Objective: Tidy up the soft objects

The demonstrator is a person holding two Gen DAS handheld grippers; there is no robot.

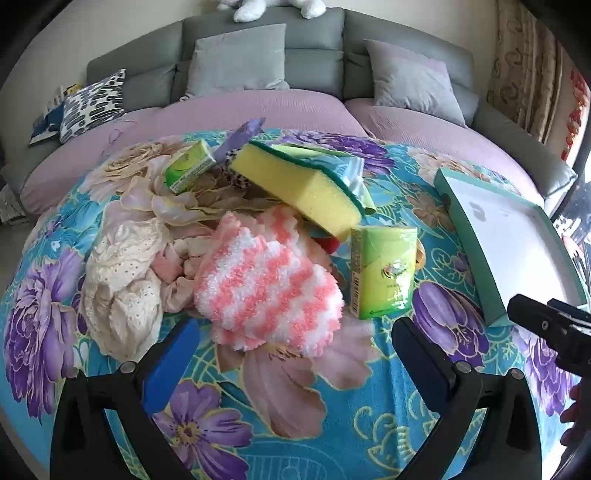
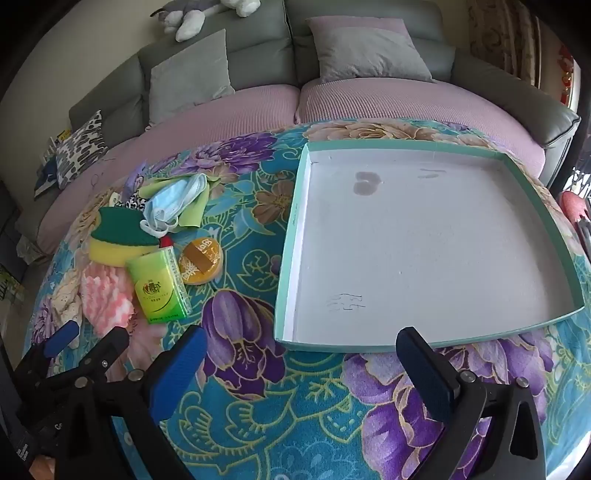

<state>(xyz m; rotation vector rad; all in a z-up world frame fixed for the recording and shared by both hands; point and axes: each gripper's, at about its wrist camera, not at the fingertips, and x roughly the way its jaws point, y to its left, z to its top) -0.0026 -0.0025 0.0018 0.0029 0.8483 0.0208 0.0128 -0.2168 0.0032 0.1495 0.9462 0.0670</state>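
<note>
A heap of soft things lies on the flowered blanket (image 1: 295,369): a pink-and-white fluffy cloth (image 1: 269,288), a cream lace garment (image 1: 122,280), a yellow sponge (image 1: 295,184) with a green backing, two green tissue packs (image 1: 384,273) (image 1: 190,166) and a blue face mask (image 2: 177,199). My left gripper (image 1: 295,354) hovers open just in front of the fluffy cloth, nothing between its fingers. My right gripper (image 2: 303,362) is open over the blanket at the near edge of the shallow teal-rimmed box (image 2: 291,236), which has a bare white floor.
A round orange packet (image 2: 201,264) lies beside the tissue pack. A grey sofa (image 1: 314,62) with a mauve seat cover and grey cushions stands behind. A patterned pillow (image 1: 92,103) sits at the left, a plush toy (image 2: 192,18) on the sofa back.
</note>
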